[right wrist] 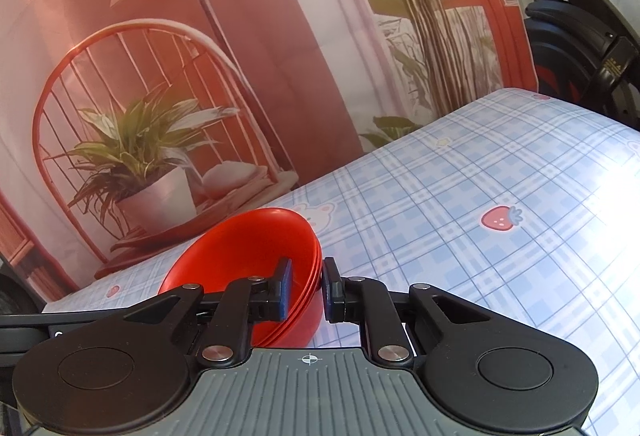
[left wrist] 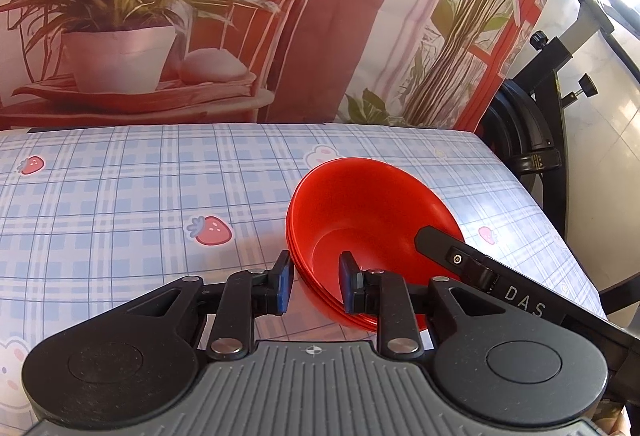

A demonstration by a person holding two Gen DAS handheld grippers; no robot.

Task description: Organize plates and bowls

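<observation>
A stack of red bowls sits nested on the checked tablecloth. In the left wrist view my left gripper straddles the near left rim of the stack, one finger outside and one inside, with a gap to the wall. The right gripper's finger reaches into the stack from the right. In the right wrist view my right gripper is closed on the right rim of the red bowls, one pad inside, one outside. The stack looks tilted.
The table has a blue plaid cloth with strawberry prints. A printed backdrop of plants and a chair hangs behind the far edge. A black exercise bike stands past the right table edge.
</observation>
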